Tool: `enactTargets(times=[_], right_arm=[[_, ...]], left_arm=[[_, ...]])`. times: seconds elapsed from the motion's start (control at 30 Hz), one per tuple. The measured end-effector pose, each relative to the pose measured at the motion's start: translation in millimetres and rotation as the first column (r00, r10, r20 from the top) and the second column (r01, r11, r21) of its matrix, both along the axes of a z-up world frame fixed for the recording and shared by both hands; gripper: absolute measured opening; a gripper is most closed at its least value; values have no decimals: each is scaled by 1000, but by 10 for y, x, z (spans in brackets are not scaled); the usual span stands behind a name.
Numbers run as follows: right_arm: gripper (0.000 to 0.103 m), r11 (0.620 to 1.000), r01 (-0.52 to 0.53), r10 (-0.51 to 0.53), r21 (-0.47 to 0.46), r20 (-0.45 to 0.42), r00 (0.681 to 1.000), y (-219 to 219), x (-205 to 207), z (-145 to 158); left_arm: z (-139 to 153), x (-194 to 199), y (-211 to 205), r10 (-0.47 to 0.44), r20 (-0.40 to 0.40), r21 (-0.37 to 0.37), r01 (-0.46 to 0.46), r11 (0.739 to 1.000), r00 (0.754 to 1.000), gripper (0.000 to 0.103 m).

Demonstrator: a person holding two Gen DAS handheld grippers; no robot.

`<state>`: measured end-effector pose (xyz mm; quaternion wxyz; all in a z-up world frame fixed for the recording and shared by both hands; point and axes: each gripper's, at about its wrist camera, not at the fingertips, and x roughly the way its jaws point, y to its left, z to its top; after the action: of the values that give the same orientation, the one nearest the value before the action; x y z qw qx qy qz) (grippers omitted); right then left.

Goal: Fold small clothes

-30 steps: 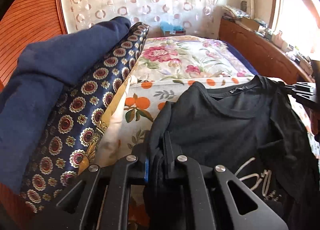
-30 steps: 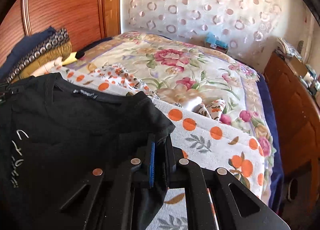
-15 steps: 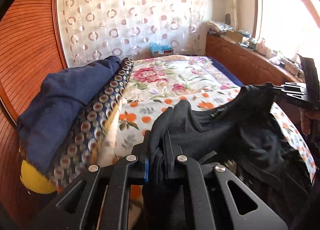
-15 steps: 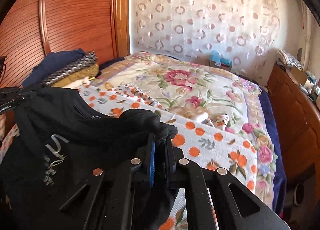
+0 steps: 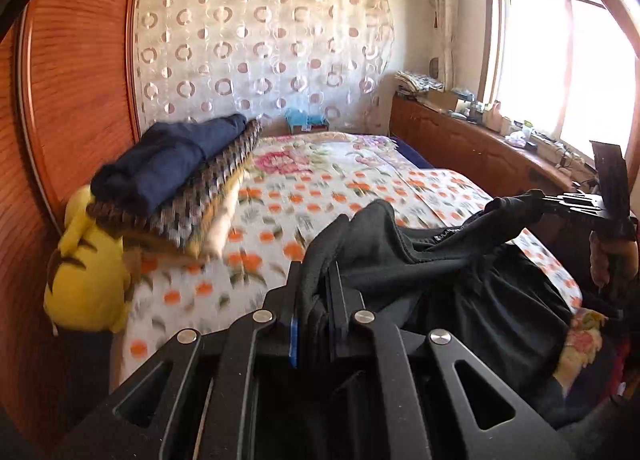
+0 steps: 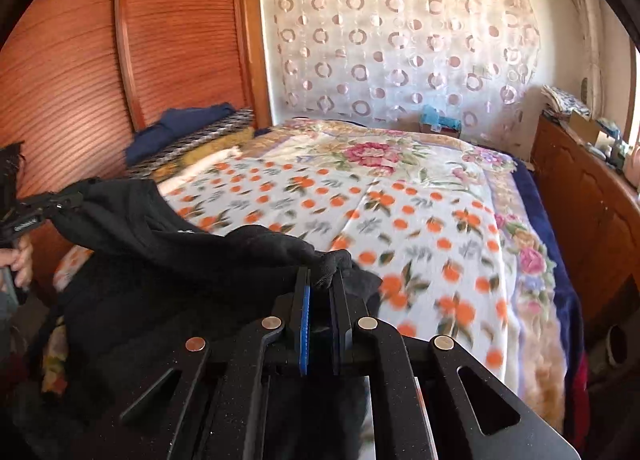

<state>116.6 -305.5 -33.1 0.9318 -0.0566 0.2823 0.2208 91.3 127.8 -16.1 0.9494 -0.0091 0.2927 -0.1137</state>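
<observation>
Left wrist view
Counts: one black T-shirt (image 5: 452,260), one bed (image 5: 280,220), one stack of folded clothes (image 5: 180,188), one yellow plush toy (image 5: 86,276).
Left claw (image 5: 316,300): clenched on one shoulder corner of the T-shirt, cloth bunched between its pads.
Right claw (image 5: 560,202): seen across the T-shirt, pinching the other shoulder.
Hidden: the shirt's lower part drops out of sight below the bed's near edge; its print cannot be seen.
Axis: the neckline edge runs from claw to claw, parallel to the bed's near edge; the body hangs downward.

Right wrist view
Counts: one T-shirt (image 6: 160,244), two claws, one bed (image 6: 420,200).
Right claw (image 6: 320,300): clamped on a knot of black cloth.
Left claw (image 6: 48,206): at the frame edge, gripping the far shoulder; a hand (image 6: 20,264) is partly cut off.
Place: the T-shirt is held up in front of the bed's near edge, sagging between the claws.
</observation>
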Motion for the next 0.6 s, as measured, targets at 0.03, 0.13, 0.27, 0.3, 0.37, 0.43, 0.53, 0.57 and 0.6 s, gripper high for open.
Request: enactTargets(times=[0.03, 0.13, 0.27, 0.3, 0.37, 0.43, 0.53, 0.57, 0.6], right_arm=[[8, 1000, -8, 8, 8, -7, 1000, -23, -140, -23], [8, 1000, -22, 23, 9, -53, 998, -63, -423, -121], [7, 999, -38, 38, 10, -96, 995, -118, -791, -261], [8, 999, -39, 41, 25, -104, 994, -137, -829, -249], [7, 997, -41, 47, 58, -112, 993, -200, -940, -223], [8, 996, -49, 59, 80, -124, 990, -241, -1038, -220], [8, 997, -56, 65, 60, -156, 986, -192, -1114, -303], [8, 997, -59, 68, 59, -173, 983, -179, -1134, -342], [8, 996, -65, 74, 55, -187, 980, -157, -1154, -381]], left_arm=[[-52, -106, 3, 2, -11, -3, -2, 1000, 1000, 11], [-201, -362, -7, 12, -47, -13, -13, 1000, 999, 11], [-297, -619, 24, 28, -73, 7, -27, 1000, 997, 11], [-289, -664, 27, 28, -75, 6, -28, 1000, 997, 11], [-263, -746, 74, 37, -79, -11, -38, 999, 996, 11], [-230, -804, 113, 43, -70, -18, -44, 999, 997, 11], [-256, -848, 124, 44, -80, -10, -45, 999, 996, 11], [-272, -863, 117, 42, -85, -5, -43, 999, 995, 11], [-294, -860, 114, 42, -95, 2, -42, 999, 995, 11]])
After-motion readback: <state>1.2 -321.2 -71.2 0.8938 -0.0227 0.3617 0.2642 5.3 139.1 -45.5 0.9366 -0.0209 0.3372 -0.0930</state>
